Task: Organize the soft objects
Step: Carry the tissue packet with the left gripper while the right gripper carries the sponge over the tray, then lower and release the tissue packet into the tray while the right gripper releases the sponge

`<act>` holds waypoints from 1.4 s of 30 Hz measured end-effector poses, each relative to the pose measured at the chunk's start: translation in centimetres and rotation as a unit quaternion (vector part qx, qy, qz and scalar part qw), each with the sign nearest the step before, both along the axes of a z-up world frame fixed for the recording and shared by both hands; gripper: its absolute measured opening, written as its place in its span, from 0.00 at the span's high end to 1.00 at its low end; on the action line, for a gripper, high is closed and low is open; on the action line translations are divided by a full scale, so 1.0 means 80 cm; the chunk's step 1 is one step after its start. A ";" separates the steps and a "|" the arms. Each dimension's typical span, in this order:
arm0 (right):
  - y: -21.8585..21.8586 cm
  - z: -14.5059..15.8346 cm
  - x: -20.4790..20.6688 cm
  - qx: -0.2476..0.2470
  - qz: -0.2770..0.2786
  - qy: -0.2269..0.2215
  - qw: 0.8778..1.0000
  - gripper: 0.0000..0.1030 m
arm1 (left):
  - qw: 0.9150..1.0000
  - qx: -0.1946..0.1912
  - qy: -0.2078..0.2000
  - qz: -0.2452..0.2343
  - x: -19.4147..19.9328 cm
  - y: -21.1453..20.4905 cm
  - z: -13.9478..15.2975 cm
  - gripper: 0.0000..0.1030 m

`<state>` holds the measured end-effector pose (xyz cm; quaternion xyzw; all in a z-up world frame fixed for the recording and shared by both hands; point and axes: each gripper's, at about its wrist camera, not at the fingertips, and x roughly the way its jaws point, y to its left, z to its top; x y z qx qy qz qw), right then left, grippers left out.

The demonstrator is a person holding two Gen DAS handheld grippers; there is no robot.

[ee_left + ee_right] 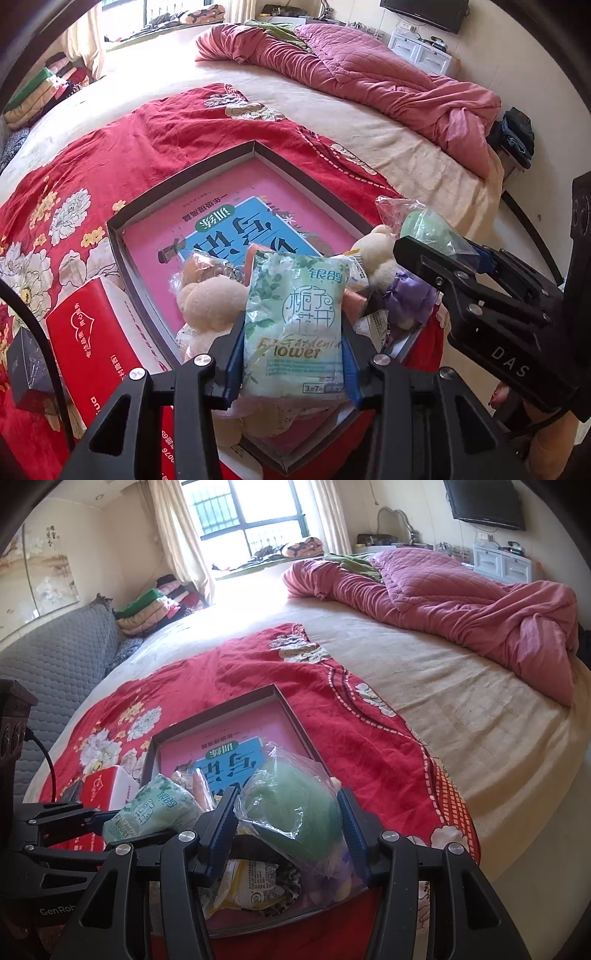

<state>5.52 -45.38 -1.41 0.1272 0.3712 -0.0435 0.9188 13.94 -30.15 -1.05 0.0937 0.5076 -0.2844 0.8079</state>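
We pinch a tissue pack [293,325] in the left gripper [293,363] and a bagged green soft toy [295,812] in the right gripper [288,827], both just above the tray [184,184] ahead. Several soft items already lie there; these two remain, we judge.

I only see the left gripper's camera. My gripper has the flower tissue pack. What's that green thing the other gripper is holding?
Observer: The right gripper is shut on a green soft thing in a clear bag, pinched between both blue pads.
Operator: Is there something under it?
Observer: Yes, a yellow and white printed packet lies in the box right below it.
Operator: What's left of the bed?
Observer: A grey quilted sofa stands along the bed's left side.
Operator: Anything on the wall?
Observer: A flower painting hangs above that sofa.
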 end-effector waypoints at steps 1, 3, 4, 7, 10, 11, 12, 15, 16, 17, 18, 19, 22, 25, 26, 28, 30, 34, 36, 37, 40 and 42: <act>0.001 -0.003 0.003 0.000 0.002 0.004 1.000 0.46 | 1.000 0.001 0.000 0.000 0.001 0.000 -0.001 0.57; 0.003 -0.008 0.011 -0.002 0.005 0.007 1.000 0.46 | 1.000 0.002 -0.001 0.002 0.004 0.000 -0.003 0.57; 0.004 -0.011 0.015 -0.002 0.008 0.010 1.000 0.46 | 1.000 0.003 -0.001 0.003 0.005 0.000 -0.004 0.57; 0.006 -0.019 0.027 -0.003 0.015 0.019 1.000 0.45 | 1.000 0.008 0.000 0.007 0.009 0.001 -0.008 0.57; 0.008 -0.031 0.037 -0.001 0.024 0.028 0.999 0.45 | 1.000 0.009 0.000 0.007 0.012 0.002 -0.009 0.57; 0.009 -0.034 0.038 -0.002 0.024 0.030 0.999 0.45 | 1.000 0.010 0.001 0.008 0.012 0.002 -0.010 0.57; 0.009 -0.037 0.039 -0.001 0.024 0.032 0.999 0.45 | 1.000 0.010 0.002 0.007 0.012 0.002 -0.011 0.57; 0.008 -0.040 0.038 0.003 0.027 0.030 0.999 0.41 | 1.000 0.010 0.005 0.009 0.014 0.003 -0.014 0.56; 0.008 -0.039 0.037 0.004 0.029 0.030 0.999 0.39 | 1.000 0.010 0.006 0.009 0.014 0.003 -0.015 0.56; 0.008 -0.039 0.036 0.004 0.028 0.029 0.999 0.37 | 1.000 0.011 0.007 0.009 0.014 0.002 -0.015 0.56; 0.008 -0.038 0.034 0.001 0.026 0.026 0.999 0.34 | 1.000 0.011 0.007 0.009 0.014 0.002 -0.016 0.56; 0.007 -0.036 0.033 0.000 0.026 0.025 0.999 0.32 | 1.000 0.012 0.007 0.008 0.013 0.001 -0.017 0.56; 0.005 -0.032 0.028 -0.001 0.021 0.021 1.000 0.30 | 1.000 0.013 0.007 0.009 0.013 0.000 -0.019 0.55; 0.002 -0.028 0.021 -0.001 0.013 0.015 1.000 0.30 | 1.000 0.016 0.007 0.007 0.012 -0.003 -0.019 0.53; -0.001 -0.026 0.018 -0.001 0.008 0.014 1.000 0.29 | 1.000 0.018 0.008 0.006 0.012 -0.004 -0.019 0.53; -0.005 -0.021 0.012 0.006 0.005 0.006 1.000 0.26 | 1.000 0.016 0.012 0.003 0.011 -0.005 -0.019 0.46; -0.009 -0.014 0.006 0.012 0.001 -0.003 1.000 0.26 | 1.000 0.011 0.013 0.000 0.009 -0.005 -0.018 0.42; -0.016 0.001 -0.005 0.015 -0.013 -0.020 1.000 0.26 | 1.000 0.005 0.008 0.000 0.006 -0.003 -0.013 0.39; -0.018 0.008 -0.011 0.012 -0.018 -0.026 0.999 0.26 | 1.000 0.005 0.005 0.001 0.004 0.000 -0.010 0.36; -0.017 0.012 -0.013 0.009 -0.021 -0.029 0.999 0.26 | 1.000 0.001 0.004 0.002 0.002 0.002 -0.008 0.35; -0.017 0.021 -0.021 0.002 -0.026 -0.037 0.999 0.26 | 1.000 -0.009 0.003 0.006 0.000 0.009 -0.003 0.32; -0.015 0.024 -0.025 -0.001 -0.027 -0.038 0.999 0.25 | 1.000 -0.008 0.001 0.008 -0.001 0.013 -0.001 0.31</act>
